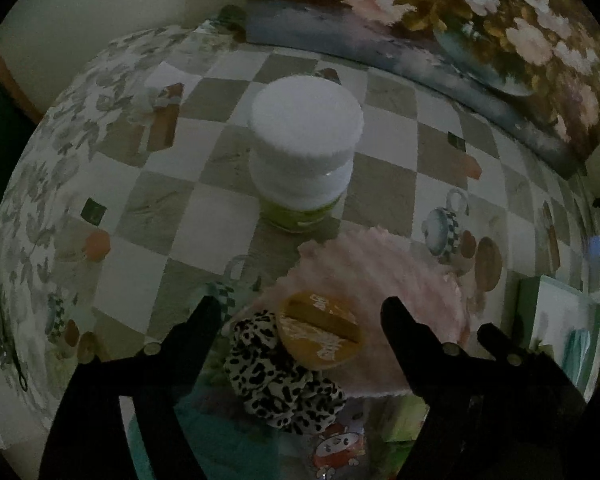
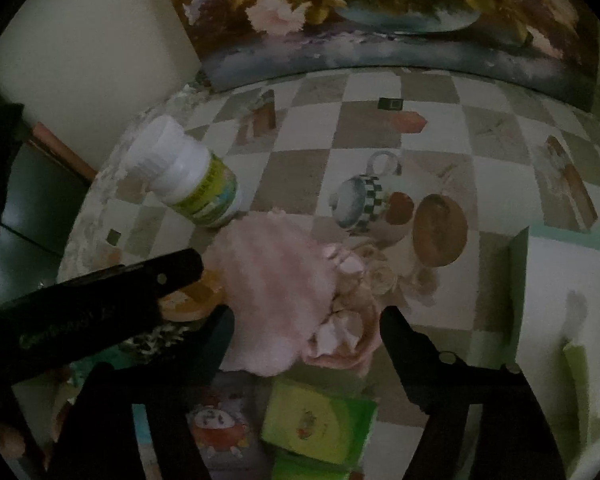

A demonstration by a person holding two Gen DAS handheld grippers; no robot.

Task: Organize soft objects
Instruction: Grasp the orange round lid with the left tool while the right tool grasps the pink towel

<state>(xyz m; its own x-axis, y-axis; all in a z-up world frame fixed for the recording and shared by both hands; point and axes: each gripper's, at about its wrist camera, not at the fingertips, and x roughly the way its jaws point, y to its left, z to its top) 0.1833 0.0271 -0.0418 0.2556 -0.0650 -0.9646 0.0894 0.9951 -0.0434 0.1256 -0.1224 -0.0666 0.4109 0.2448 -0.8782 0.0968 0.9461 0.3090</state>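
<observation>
A pink fluffy cloth (image 1: 384, 280) lies on the checkered tablecloth (image 1: 204, 216). At its near edge sit a round orange tin (image 1: 320, 332) and a leopard-print scrunchie (image 1: 276, 380). My left gripper (image 1: 300, 316) hangs open over them, one finger on each side of the tin and scrunchie, pads apart from both. In the right wrist view the same pink cloth (image 2: 272, 280) carries a ruffled pale pink scrunchie (image 2: 340, 336). My right gripper (image 2: 308, 324) stands open astride that end of the cloth. The left gripper's black body (image 2: 132, 292) crosses in from the left, over the orange tin (image 2: 192, 300).
A white-lidded jar with a green label (image 1: 304, 152) stands upright just beyond the cloth. A flower painting (image 1: 460, 20) leans at the table's back. A white box (image 2: 560, 300) stands at the right. A green box (image 2: 320, 420) and a cartoon-printed item (image 2: 216, 424) lie near.
</observation>
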